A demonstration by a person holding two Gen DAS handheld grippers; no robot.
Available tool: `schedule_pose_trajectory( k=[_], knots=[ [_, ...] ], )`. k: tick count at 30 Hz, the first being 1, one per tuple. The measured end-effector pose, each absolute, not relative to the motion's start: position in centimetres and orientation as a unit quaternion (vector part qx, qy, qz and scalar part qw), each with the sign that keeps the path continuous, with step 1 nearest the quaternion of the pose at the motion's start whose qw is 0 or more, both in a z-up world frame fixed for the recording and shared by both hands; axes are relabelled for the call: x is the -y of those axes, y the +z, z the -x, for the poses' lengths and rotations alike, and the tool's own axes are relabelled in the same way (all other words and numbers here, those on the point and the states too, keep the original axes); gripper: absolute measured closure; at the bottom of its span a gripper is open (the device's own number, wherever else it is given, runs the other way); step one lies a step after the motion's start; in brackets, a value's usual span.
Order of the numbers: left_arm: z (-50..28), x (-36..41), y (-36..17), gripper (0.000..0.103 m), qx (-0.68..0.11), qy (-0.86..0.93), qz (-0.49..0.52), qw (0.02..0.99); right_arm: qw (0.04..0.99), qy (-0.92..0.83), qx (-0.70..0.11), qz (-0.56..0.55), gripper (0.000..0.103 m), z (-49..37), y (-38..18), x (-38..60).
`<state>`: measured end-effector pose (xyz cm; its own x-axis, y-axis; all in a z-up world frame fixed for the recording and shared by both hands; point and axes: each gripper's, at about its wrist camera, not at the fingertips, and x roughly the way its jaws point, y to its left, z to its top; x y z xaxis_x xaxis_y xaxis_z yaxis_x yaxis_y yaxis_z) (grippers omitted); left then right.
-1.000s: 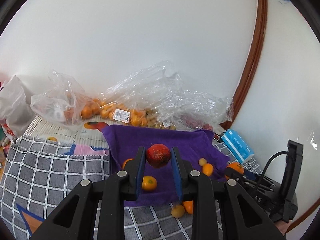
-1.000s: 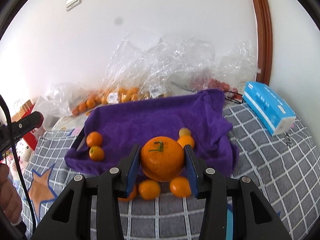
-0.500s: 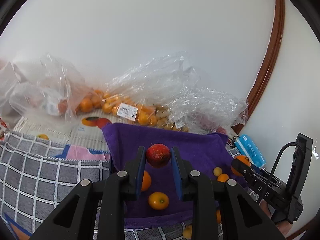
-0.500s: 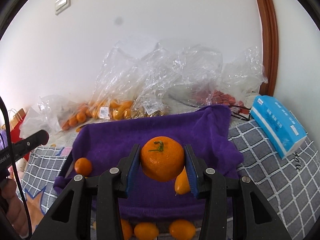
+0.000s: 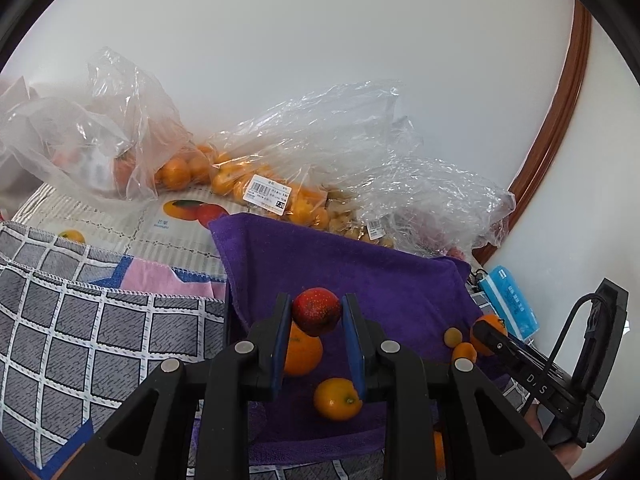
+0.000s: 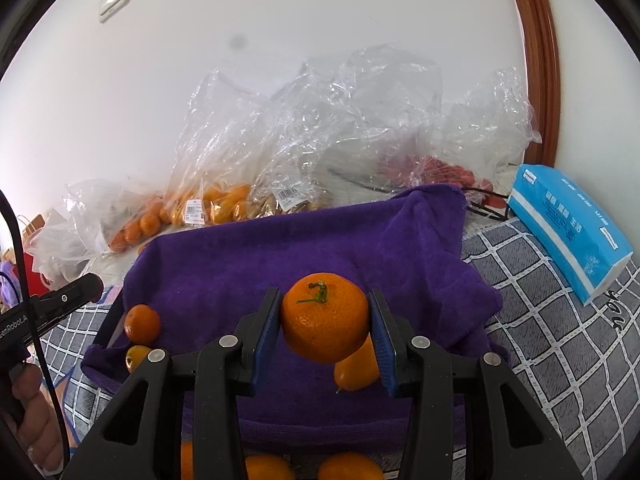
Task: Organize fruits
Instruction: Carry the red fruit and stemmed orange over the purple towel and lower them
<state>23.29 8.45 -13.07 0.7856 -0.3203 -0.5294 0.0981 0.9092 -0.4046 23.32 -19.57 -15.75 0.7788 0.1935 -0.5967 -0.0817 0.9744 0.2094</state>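
Your left gripper (image 5: 316, 314) pinches a red fruit (image 5: 316, 311); your right gripper (image 6: 324, 318) pinches a tangerine (image 6: 324, 317). Bare purple towel (image 6: 280, 248) at 12 o'clock, ending at the bags (image 6: 320, 136).

Price sticker (image 5: 267, 194) reads "7.20"; black handle (image 6: 16, 326) reads "Robot.A".

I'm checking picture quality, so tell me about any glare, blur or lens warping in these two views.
Left wrist: sharp on the strawberry, fisheye bends the door frame, dark corners. Right wrist: sharp mandarin, glare on the plastic bags, a dark smudge on the wall.
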Motion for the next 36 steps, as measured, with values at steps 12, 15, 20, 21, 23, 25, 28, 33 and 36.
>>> schedule_pose_trajectory(
  k=[12,15,20,21,23,25,28,33,36],
  knots=[
    [-24.0,-8.0,-14.3,0.079,-0.327,-0.119,0.178,0.92,0.932,0.085,-0.348,-0.052,0.06,-23.3,-17.3,18.2],
    [-24.1,-7.8,-14.6,0.079,-0.33,-0.12,0.175,0.92,0.931,0.089,-0.351,-0.041,0.06,-23.2,-17.5,17.8],
    [-24.3,-7.8,-15.0,0.079,-0.337,-0.121,0.178,0.917,0.927,0.099,-0.361,-0.034,0.06,-23.3,-17.8,17.5],
    [-24.3,-7.9,-15.0,0.079,-0.337,-0.121,0.178,0.917,0.927,0.099,-0.361,-0.031,0.06,-23.3,-17.8,17.4],
    [-24.4,-7.9,-15.1,0.079,-0.339,-0.124,0.18,0.915,0.927,0.101,-0.361,-0.028,0.06,-23.1,-17.7,17.3],
    [-24.3,-7.9,-15.2,0.079,-0.34,-0.123,0.181,0.915,0.926,0.104,-0.362,-0.027,0.06,-23.0,-17.7,17.2],
    [-24.4,-7.9,-15.3,0.079,-0.342,-0.12,0.18,0.914,0.926,0.105,-0.362,-0.023,0.06,-22.9,-17.8,17.2],
    [-24.6,-7.9,-15.6,0.079,-0.349,-0.117,0.18,0.912,0.927,0.101,-0.362,-0.016,0.06,-22.8,-17.8,17.1],
    [-24.7,-7.8,-15.8,0.079,-0.353,-0.118,0.178,0.911,0.926,0.1,-0.363,-0.013,0.06,-22.7,-17.8,17.1]
  ],
)
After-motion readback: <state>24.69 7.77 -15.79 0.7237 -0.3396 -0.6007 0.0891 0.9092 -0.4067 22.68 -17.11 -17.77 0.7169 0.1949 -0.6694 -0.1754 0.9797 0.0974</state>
